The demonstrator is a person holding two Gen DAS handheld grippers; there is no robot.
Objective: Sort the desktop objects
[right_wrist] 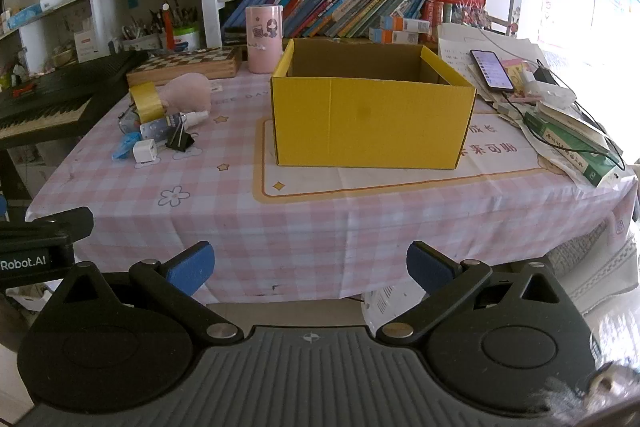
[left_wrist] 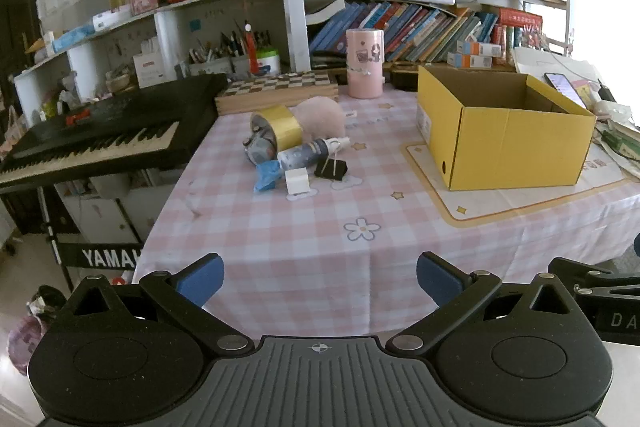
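Left wrist view: both my grippers [left_wrist: 320,281] [right_wrist: 310,267] gape empty; reaching left of the yellow box [left_wrist: 504,135], I might scatter the binder clip [left_wrist: 331,169].

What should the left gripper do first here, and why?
Probably reach forward toward the black binder clip. The left gripper is open, empty and short of the pile, the clip stands at the pile's near edge, and the yellow box sits open to the right.
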